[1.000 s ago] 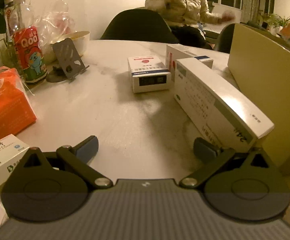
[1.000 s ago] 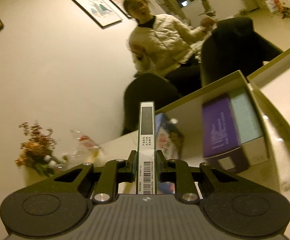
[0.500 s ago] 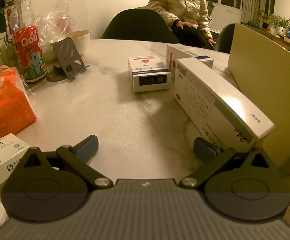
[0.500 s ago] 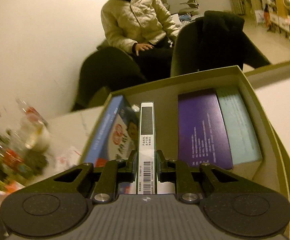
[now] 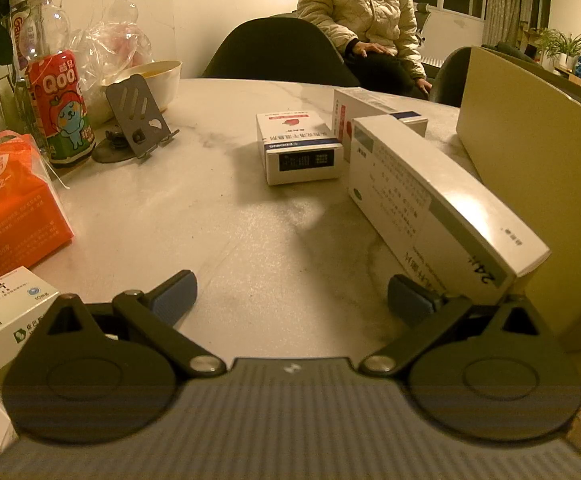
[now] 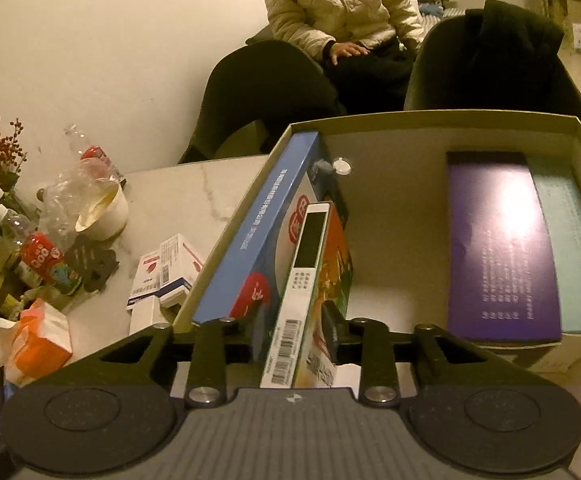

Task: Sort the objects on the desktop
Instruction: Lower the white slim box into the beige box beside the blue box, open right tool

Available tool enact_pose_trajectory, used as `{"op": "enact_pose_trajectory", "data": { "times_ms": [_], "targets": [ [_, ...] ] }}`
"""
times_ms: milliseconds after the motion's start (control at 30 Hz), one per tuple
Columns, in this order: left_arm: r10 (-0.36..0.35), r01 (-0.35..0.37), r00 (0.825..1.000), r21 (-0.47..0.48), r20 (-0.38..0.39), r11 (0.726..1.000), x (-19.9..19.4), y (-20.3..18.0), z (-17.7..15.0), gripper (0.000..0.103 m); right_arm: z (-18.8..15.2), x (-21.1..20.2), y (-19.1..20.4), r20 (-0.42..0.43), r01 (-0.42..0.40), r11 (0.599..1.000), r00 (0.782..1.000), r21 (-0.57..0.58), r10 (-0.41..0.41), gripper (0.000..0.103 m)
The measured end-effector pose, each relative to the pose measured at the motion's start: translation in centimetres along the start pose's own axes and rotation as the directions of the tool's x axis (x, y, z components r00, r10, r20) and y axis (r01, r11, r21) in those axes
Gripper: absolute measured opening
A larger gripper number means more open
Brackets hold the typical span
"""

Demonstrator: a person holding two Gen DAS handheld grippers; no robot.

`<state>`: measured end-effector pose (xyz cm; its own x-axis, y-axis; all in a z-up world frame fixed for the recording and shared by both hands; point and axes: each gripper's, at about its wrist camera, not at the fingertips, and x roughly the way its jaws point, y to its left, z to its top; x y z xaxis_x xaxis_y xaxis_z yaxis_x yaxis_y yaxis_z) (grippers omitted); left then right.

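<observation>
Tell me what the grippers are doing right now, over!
Left gripper open, empty, over table. Right gripper opening, thin box between its jaws inside storage box, beside blue box. Nothing in the way.

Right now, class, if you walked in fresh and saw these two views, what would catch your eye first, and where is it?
First, the slim box with a barcode standing on edge between the right gripper's opening jaws, inside the cardboard box beside a blue box. Next, the purple box lying flat on that box's right side. In the left view, the open left gripper hovers over the table near a long white box.
</observation>
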<state>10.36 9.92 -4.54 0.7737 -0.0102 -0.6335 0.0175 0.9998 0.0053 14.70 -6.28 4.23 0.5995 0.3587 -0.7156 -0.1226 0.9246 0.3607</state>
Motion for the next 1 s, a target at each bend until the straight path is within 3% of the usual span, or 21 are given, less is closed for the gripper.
{"op": "enact_pose_trajectory", "data": {
  "times_ms": [167,333,467,567,767,1000],
  "targets": [
    [0.000,0.000,1.000,0.000,0.000,1.000,0.0,0.0,0.0,0.103,0.2,-1.4,-0.4,-0.057,-0.036,0.997,0.998,-0.064,0.032,0.037],
    [0.000,0.000,1.000,0.000,0.000,1.000,0.0,0.0,0.0,0.103,-0.3,-2.6,0.8,-0.146,-0.085,0.966,0.988,-0.243,0.050,0.040],
    [-0.001,0.001,1.000,0.000,0.000,1.000,0.0,0.0,0.0,0.103,-1.0,-2.0,2.6,-0.228,-0.083,0.915,0.973,-0.394,-0.010,0.038],
    [-0.001,0.001,1.000,0.000,0.000,1.000,0.0,0.0,0.0,0.103,-1.1,-0.7,3.6,-0.262,-0.065,0.875,0.963,-0.479,-0.071,0.026],
    [-0.001,0.001,1.000,0.000,0.000,1.000,0.0,0.0,0.0,0.103,0.3,0.9,4.4,-0.229,-0.043,0.838,0.968,-0.544,-0.100,0.022],
    [-0.001,0.001,1.000,0.000,0.000,1.000,0.0,0.0,0.0,0.103,1.5,2.1,3.5,-0.174,-0.030,0.839,0.982,-0.543,-0.078,0.022]
  ]
}}
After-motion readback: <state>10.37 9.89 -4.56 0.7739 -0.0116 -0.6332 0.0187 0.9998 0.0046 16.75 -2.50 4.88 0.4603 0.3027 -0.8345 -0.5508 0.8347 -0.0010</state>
